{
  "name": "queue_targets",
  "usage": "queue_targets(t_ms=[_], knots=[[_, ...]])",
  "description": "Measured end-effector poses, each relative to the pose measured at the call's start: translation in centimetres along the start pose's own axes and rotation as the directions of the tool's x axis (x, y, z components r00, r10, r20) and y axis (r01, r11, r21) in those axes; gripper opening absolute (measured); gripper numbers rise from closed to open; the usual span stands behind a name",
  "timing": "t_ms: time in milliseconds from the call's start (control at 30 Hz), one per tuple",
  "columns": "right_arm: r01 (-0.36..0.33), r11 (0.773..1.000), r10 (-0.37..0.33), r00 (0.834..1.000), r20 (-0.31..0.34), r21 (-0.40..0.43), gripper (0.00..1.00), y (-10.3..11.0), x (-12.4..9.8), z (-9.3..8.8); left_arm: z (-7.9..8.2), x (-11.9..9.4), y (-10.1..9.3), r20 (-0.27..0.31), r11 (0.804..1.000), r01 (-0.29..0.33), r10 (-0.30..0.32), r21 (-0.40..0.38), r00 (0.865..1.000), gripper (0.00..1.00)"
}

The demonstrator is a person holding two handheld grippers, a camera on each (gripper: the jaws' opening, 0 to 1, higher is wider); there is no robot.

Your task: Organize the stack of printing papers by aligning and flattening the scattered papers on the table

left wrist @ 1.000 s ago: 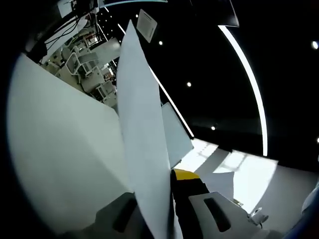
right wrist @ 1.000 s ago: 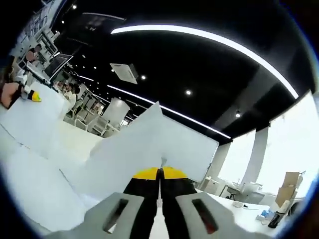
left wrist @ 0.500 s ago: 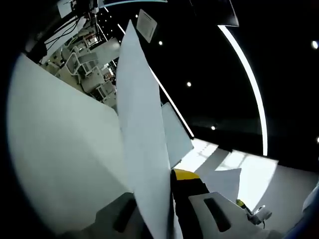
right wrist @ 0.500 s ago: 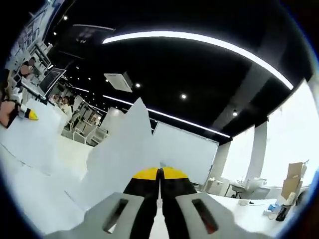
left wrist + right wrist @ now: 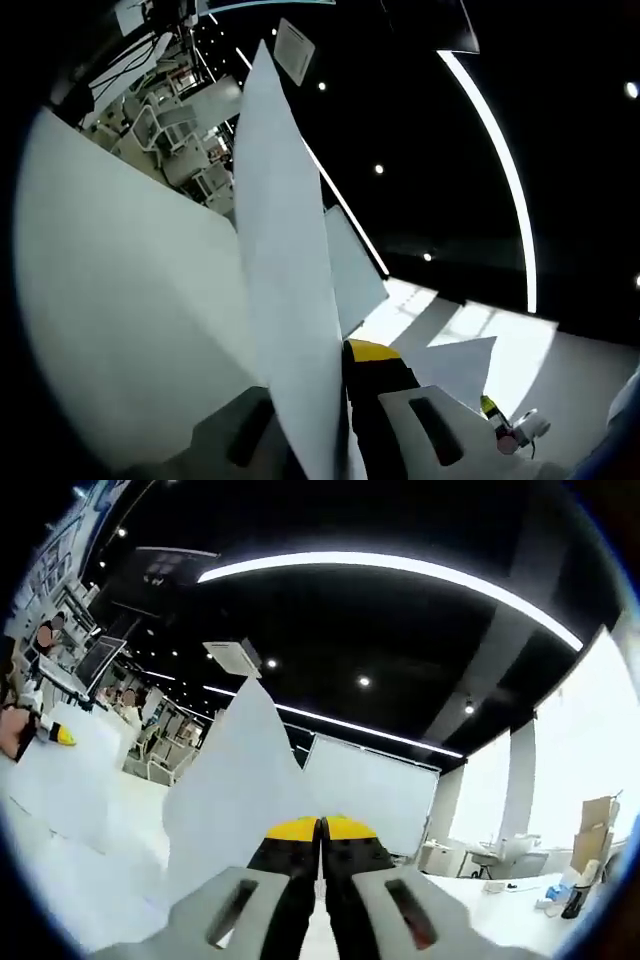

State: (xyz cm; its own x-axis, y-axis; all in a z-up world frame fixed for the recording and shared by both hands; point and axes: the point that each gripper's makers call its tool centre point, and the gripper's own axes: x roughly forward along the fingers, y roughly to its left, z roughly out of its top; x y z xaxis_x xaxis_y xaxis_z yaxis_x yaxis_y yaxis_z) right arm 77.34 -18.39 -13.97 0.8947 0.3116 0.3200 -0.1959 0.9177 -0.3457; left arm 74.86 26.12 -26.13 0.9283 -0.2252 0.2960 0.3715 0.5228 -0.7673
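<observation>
Left gripper (image 5: 345, 400): your jaws pinch thin white printing sheets (image 5: 285, 290), raised edge-on off the tabletop. Right gripper (image 5: 321, 845): jaws pressed together on a white sheet (image 5: 235, 780). Handling: light, floppy, slippery, easily creased; grip near an edge.

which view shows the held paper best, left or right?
Right gripper view: the paper faces the camera broadly, rising from the shut right tool. Left gripper view has the paper nearly edge-on, a tall sliver hiding one jaw of the left tool.

Right gripper (image 5: 321, 825) closed on raised white paper sheet (image 5: 235, 790), under dark ceiling with curved light strip (image 5: 400, 570).
</observation>
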Motion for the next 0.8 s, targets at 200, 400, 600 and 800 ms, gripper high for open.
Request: queue_targets(t_ms=[200, 400, 600, 800], knots=[[0.001, 1.000, -0.001, 1.000, 0.023, 0.020, 0.00, -0.1, -0.2, 1.3, 0.0, 0.0, 0.1, 0.001, 1.000, -0.001, 0.001, 0.000, 1.000, 0.07], [0.001, 0.999, -0.004, 0.999, 0.053, 0.054, 0.00, -0.5, -0.4, 2.8, 0.0, 0.0, 0.0, 0.001, 1.000, 0.000, 0.000, -0.001, 1.000, 0.07], [0.013, 0.999, -0.016, 0.996, 0.091, 0.039, 0.00, -0.7, -0.9, 4.6, 0.0, 0.0, 0.1, 0.001, 1.000, 0.000, 0.000, -0.002, 1.000, 0.07], [0.009, 0.999, -0.014, 0.992, 0.125, 0.043, 0.00, -0.7, -1.2, 6.1, -0.1, 0.0, 0.0, 0.001, 1.000, 0.000, 0.000, -0.002, 1.000, 0.07]])
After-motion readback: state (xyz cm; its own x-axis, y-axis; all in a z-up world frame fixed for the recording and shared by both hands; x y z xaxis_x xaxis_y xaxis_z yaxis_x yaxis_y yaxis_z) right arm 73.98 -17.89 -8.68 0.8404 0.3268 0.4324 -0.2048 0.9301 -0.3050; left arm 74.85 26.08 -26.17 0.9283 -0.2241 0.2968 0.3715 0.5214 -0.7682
